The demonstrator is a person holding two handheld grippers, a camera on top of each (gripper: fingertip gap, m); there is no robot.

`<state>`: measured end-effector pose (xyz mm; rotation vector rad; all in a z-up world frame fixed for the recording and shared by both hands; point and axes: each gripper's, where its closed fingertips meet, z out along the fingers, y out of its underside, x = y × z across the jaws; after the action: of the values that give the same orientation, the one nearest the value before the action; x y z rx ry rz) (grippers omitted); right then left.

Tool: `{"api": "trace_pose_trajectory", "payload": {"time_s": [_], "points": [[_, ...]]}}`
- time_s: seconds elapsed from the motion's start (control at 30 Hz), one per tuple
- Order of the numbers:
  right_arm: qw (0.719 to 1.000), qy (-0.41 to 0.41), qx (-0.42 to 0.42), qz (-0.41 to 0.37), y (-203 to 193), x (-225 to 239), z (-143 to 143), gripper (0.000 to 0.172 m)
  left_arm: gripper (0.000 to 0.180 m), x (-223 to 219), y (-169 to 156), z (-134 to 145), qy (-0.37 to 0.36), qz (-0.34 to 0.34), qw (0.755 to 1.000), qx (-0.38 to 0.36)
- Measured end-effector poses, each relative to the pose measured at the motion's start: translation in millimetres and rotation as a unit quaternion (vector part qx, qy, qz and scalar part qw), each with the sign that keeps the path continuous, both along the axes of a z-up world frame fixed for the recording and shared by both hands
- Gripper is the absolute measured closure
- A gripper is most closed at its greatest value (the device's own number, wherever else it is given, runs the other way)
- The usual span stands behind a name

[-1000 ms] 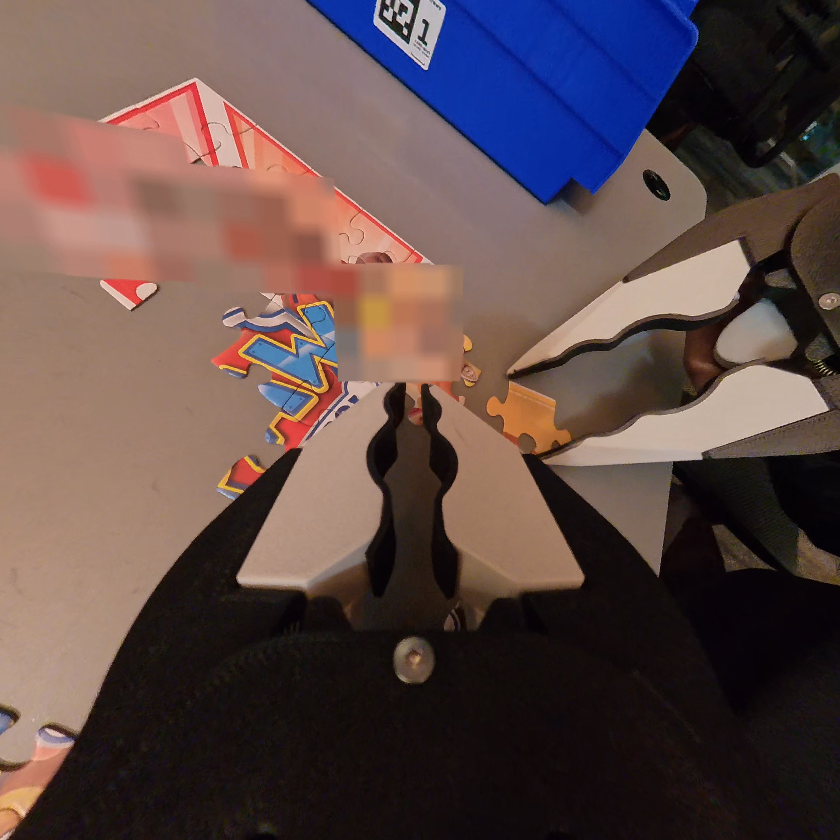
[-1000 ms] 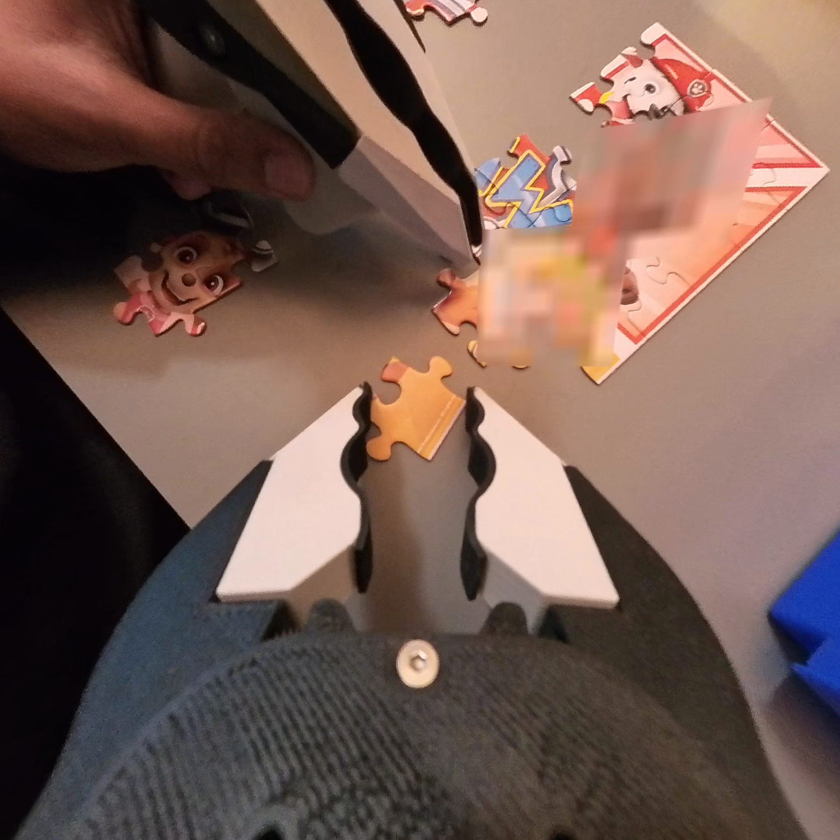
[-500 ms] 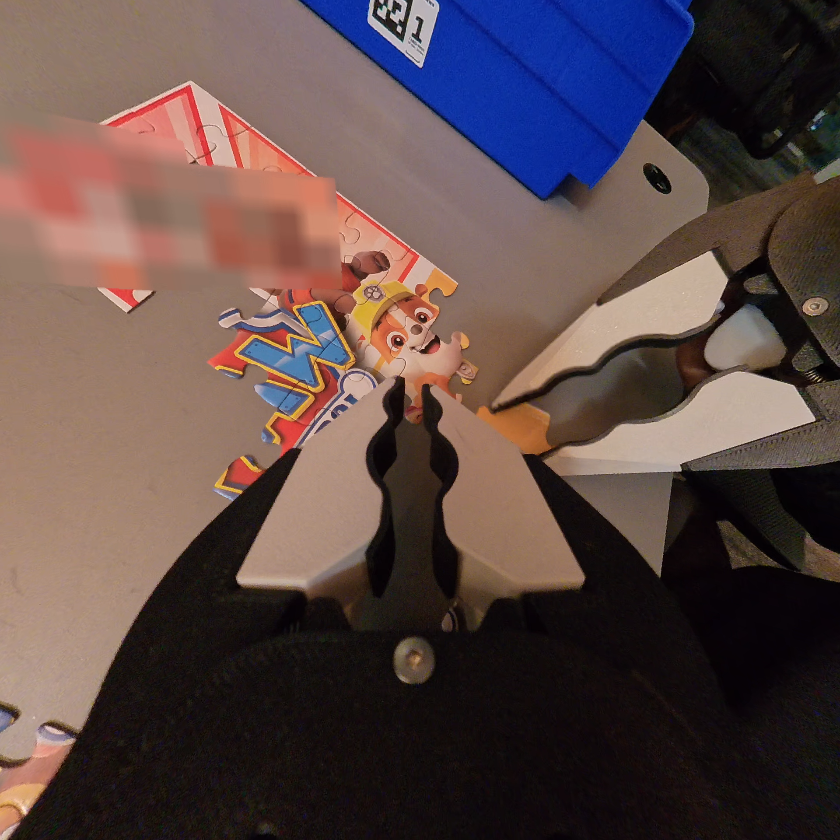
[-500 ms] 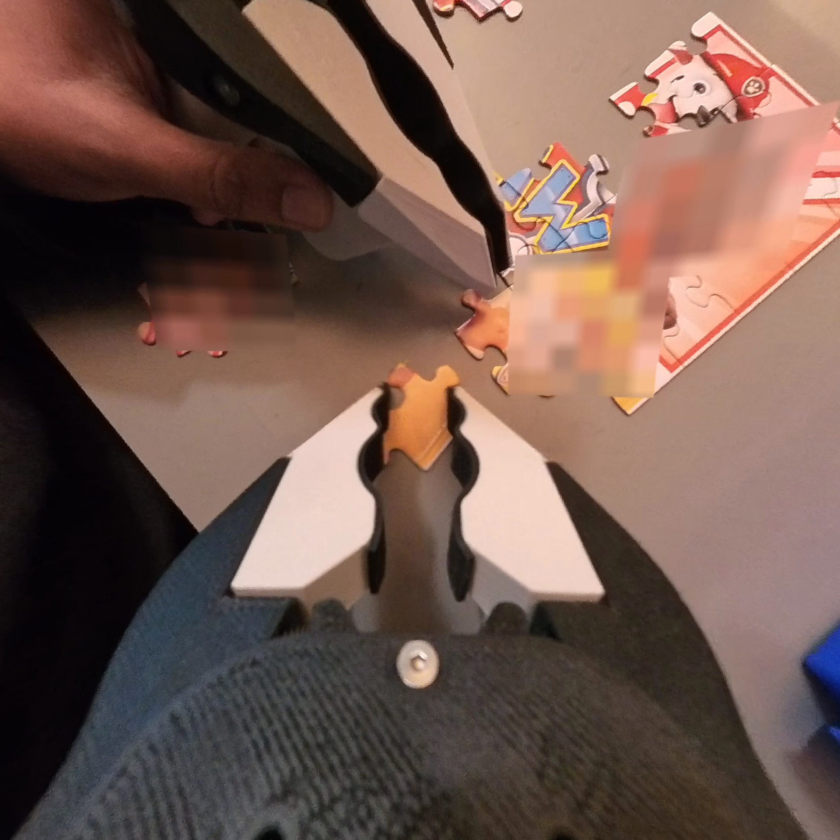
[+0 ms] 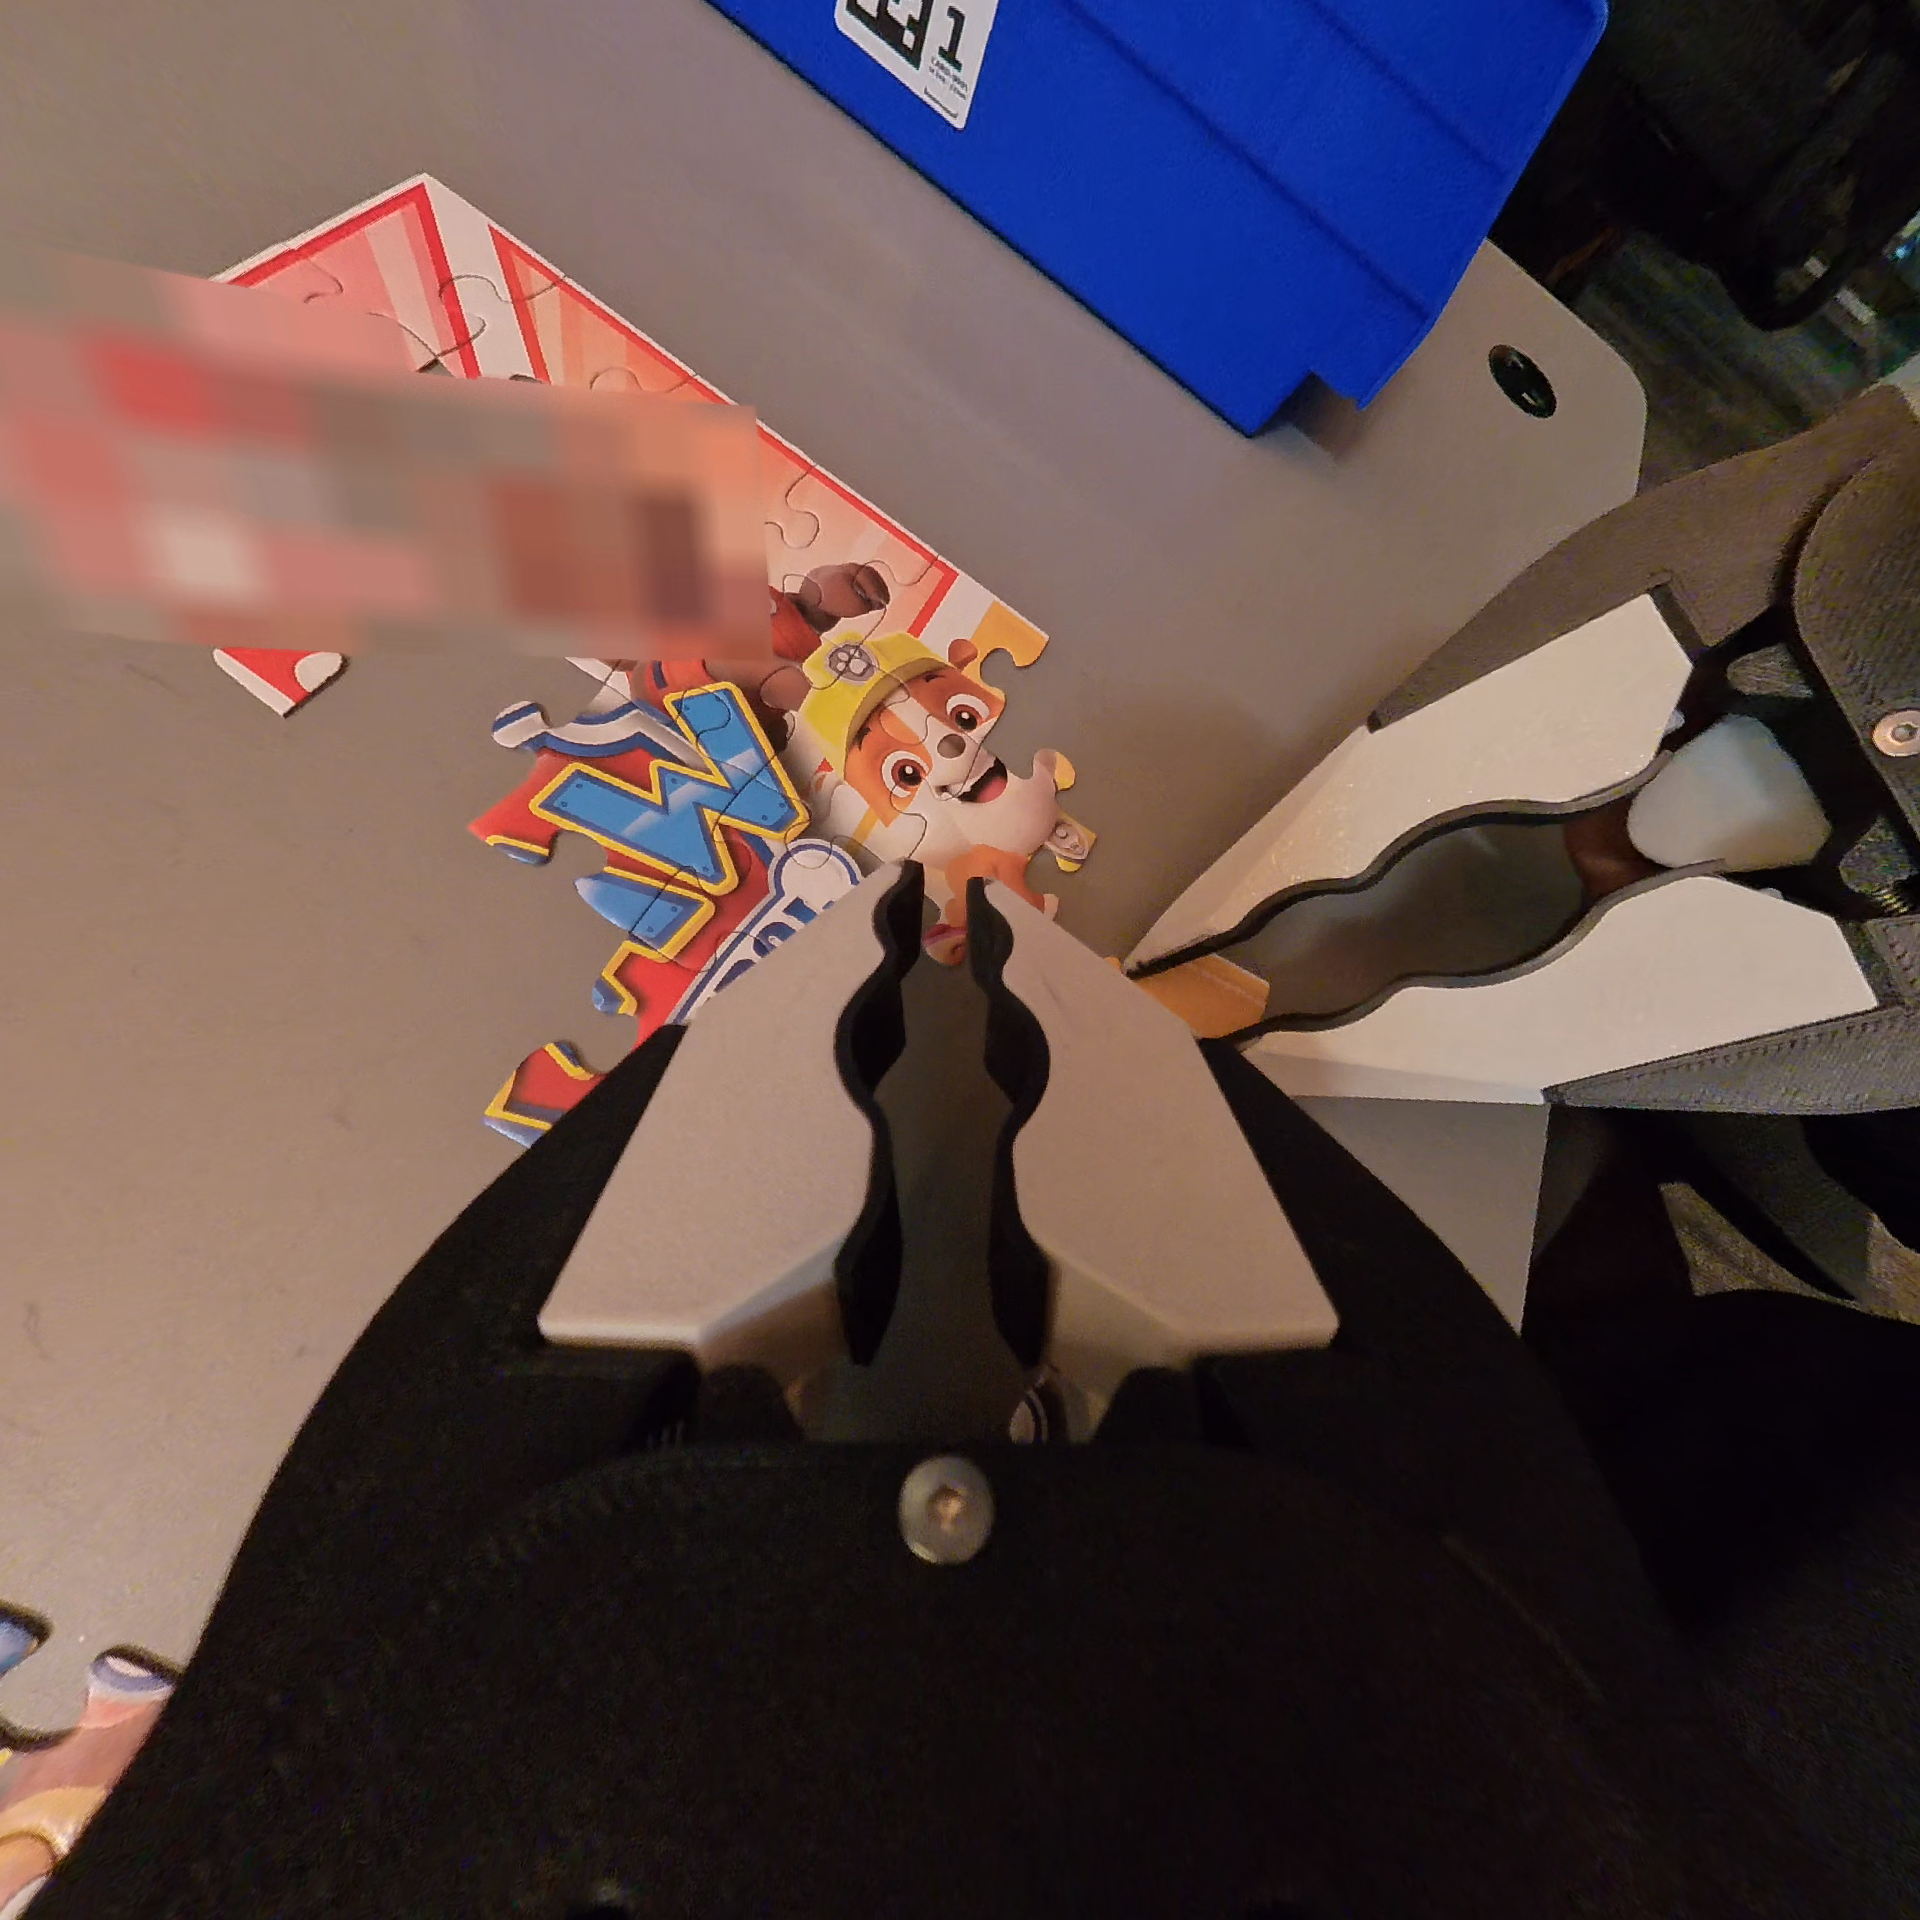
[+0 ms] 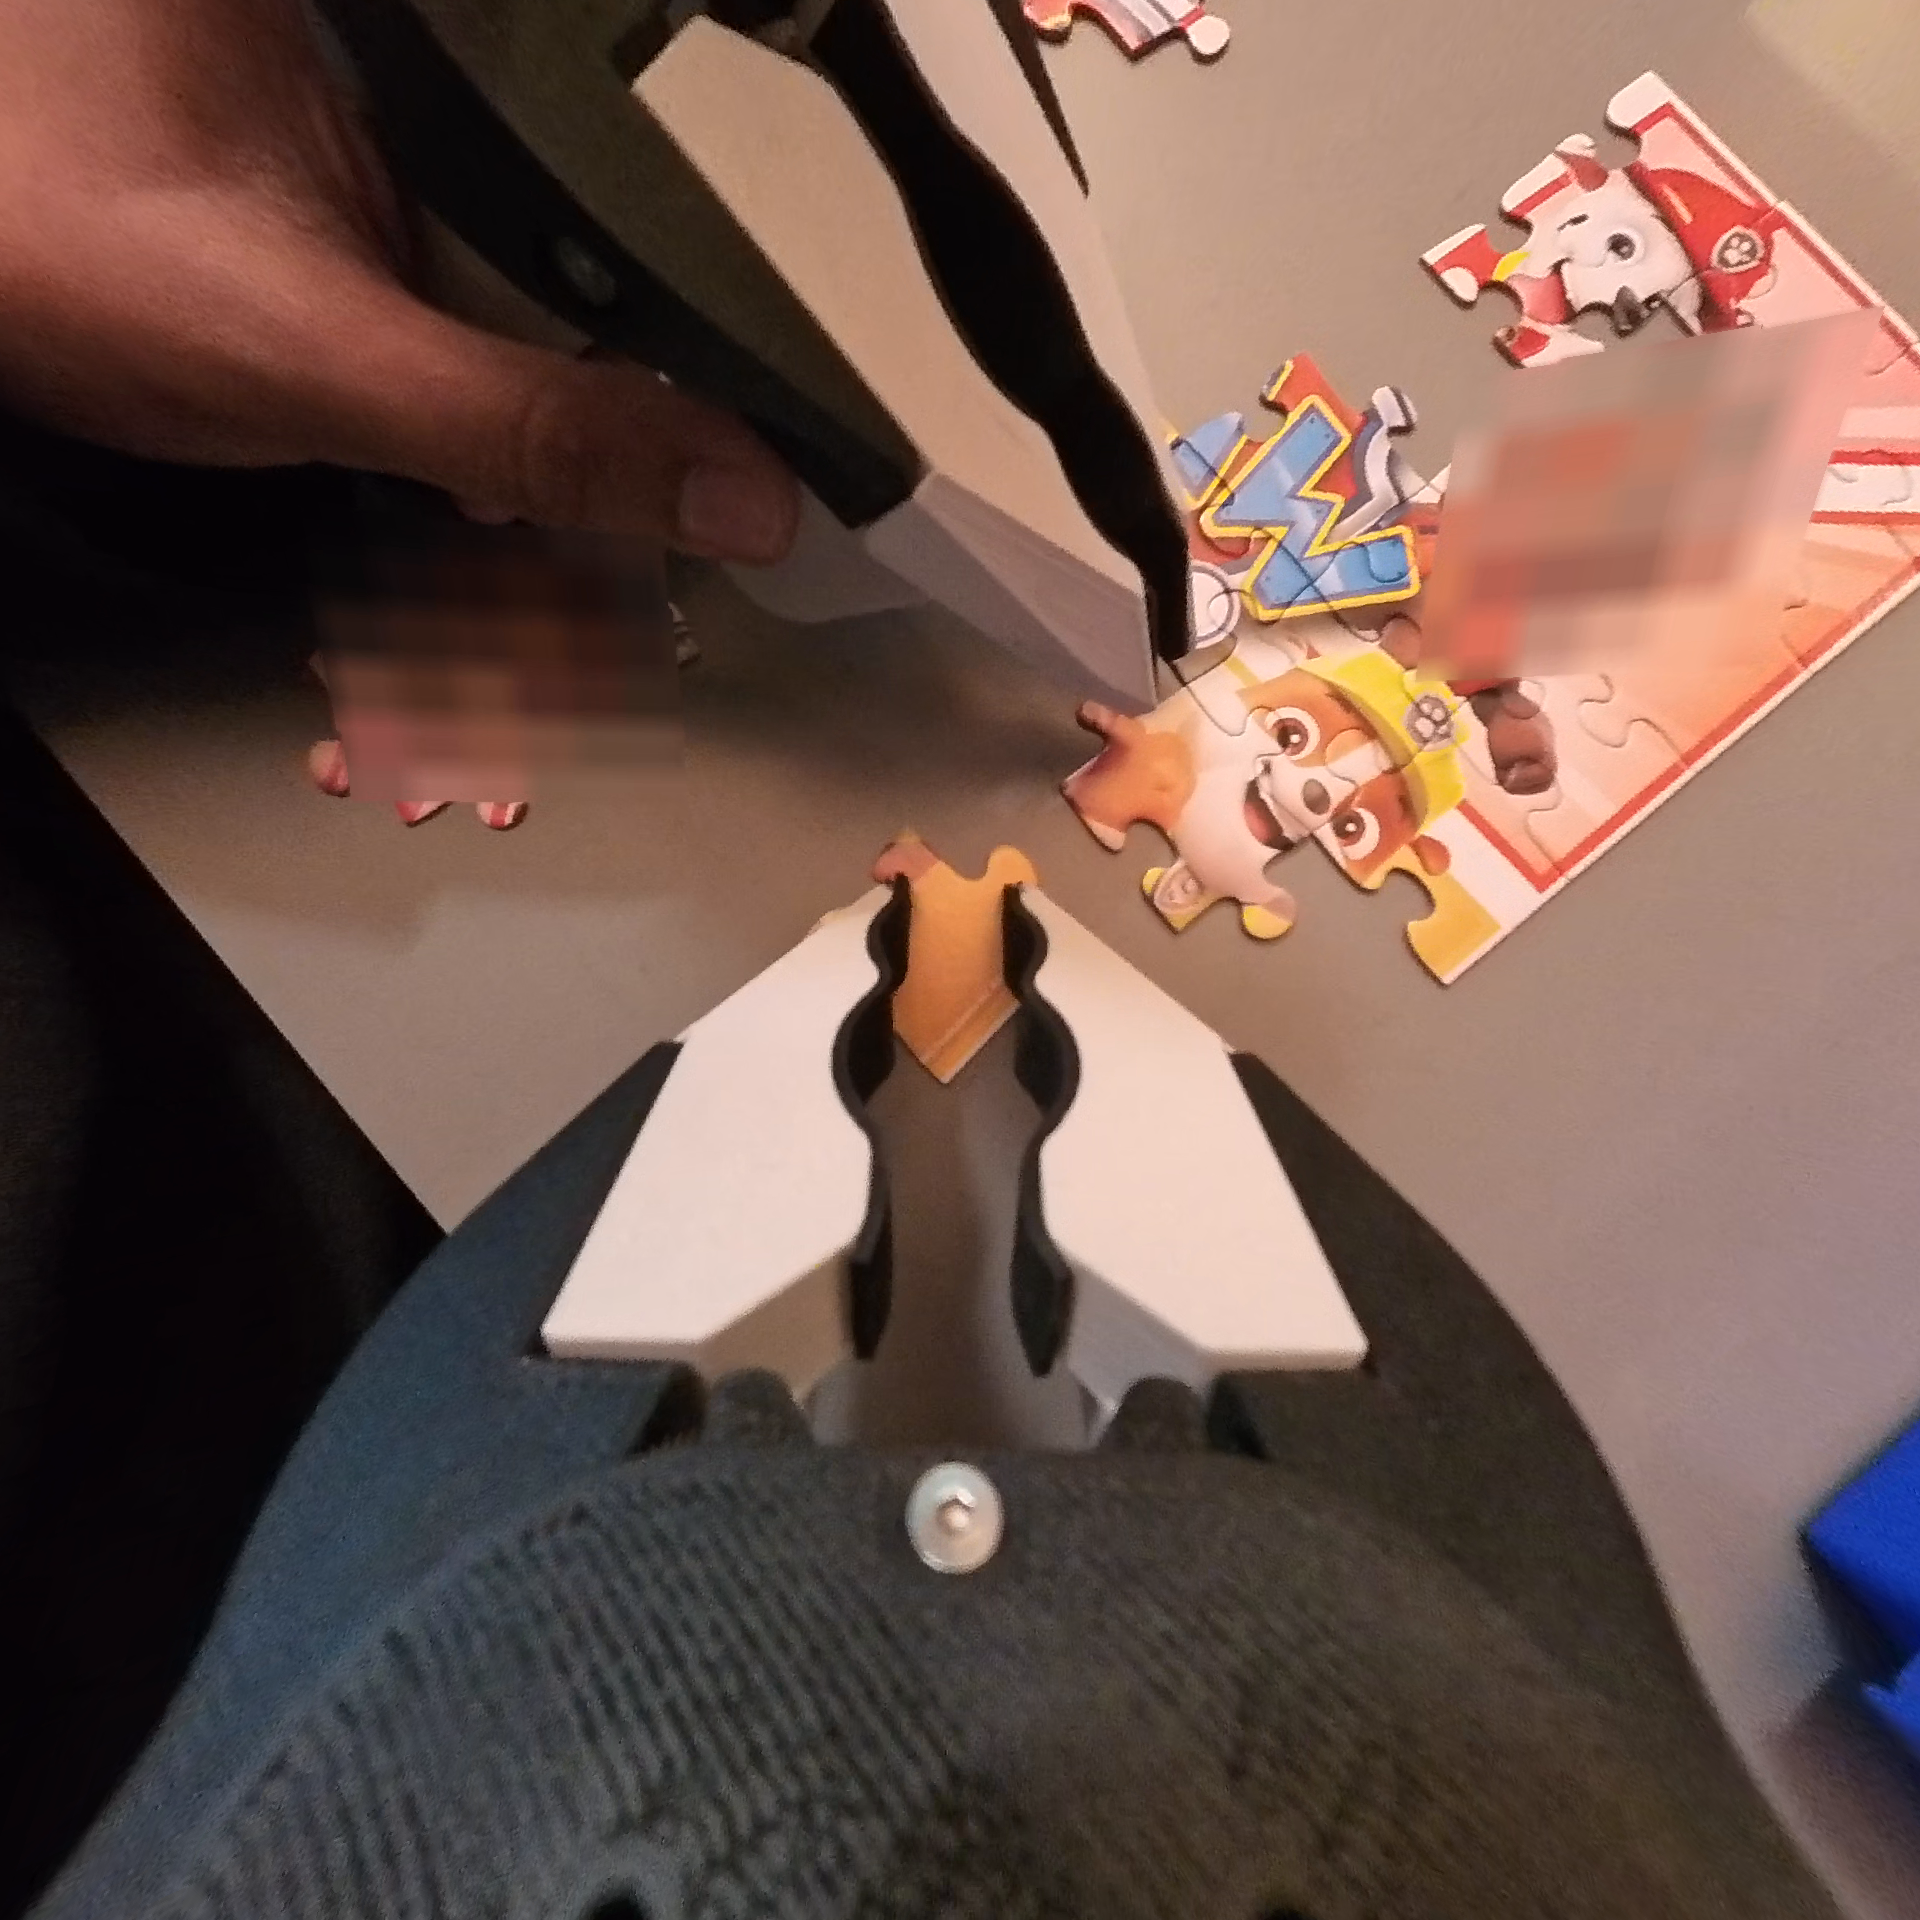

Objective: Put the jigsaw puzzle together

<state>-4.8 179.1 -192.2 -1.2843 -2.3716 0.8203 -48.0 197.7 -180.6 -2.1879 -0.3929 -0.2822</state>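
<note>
My right gripper (image 6: pixel 958 894) is shut on an orange puzzle piece (image 6: pixel 951 966), with both pads against its edges, low over the grey table (image 6: pixel 1455 1195). The piece also shows in the left wrist view (image 5: pixel 1210 997), between the right gripper's white fingers (image 5: pixel 1455 790). My left gripper (image 5: pixel 940 894) is shut to a narrow slit with nothing between its pads. Its tips sit at the lower edge of the joined puzzle section (image 5: pixel 894 748), which shows a cartoon dog in a yellow helmet. That section lies just right of the held piece in the right wrist view (image 6: pixel 1320 769).
A blue bin (image 5: pixel 1195 187) stands at the back of the table, and its corner shows in the right wrist view (image 6: pixel 1870 1558). Loose pieces lie about (image 5: pixel 540 1091) (image 6: pixel 1122 26) (image 5: pixel 62 1745). A hand (image 6: pixel 364 312) holds the left gripper. The table edge (image 6: pixel 260 987) runs close on the left. My right fingertips sit around 5 cm from my left ones.
My right jaws came together from wide open onto the orange piece, and the gripper edged forward. The left gripper stayed where it was, shut.
</note>
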Motion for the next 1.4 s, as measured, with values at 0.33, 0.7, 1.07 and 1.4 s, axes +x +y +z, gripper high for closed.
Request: {"api": "trace_pose_trajectory", "payload": {"time_s": [0.33,0.7,1.07,1.4], "points": [[0.999,0.03,0.004,-0.014,4,-4,4,0.165,0.175,0,0,-1,0.0,-0.001,1.0,-0.002],[1.0,0.016,-0.015,-0.021,11,5,2,0.119,0.174,1,0,-1,-0.002,-0.002,1.0,-0.001],[1.0,0.019,-0.015,0.015,-2,33,0,0.139,0.174,1,0,0,-0.001,-0.002,1.0,0.002],[0.999,0.023,0.032,0.018,2,46,3,0.138,0.173,2,0,4,-0.001,-0.005,1.0,0.013]]}}
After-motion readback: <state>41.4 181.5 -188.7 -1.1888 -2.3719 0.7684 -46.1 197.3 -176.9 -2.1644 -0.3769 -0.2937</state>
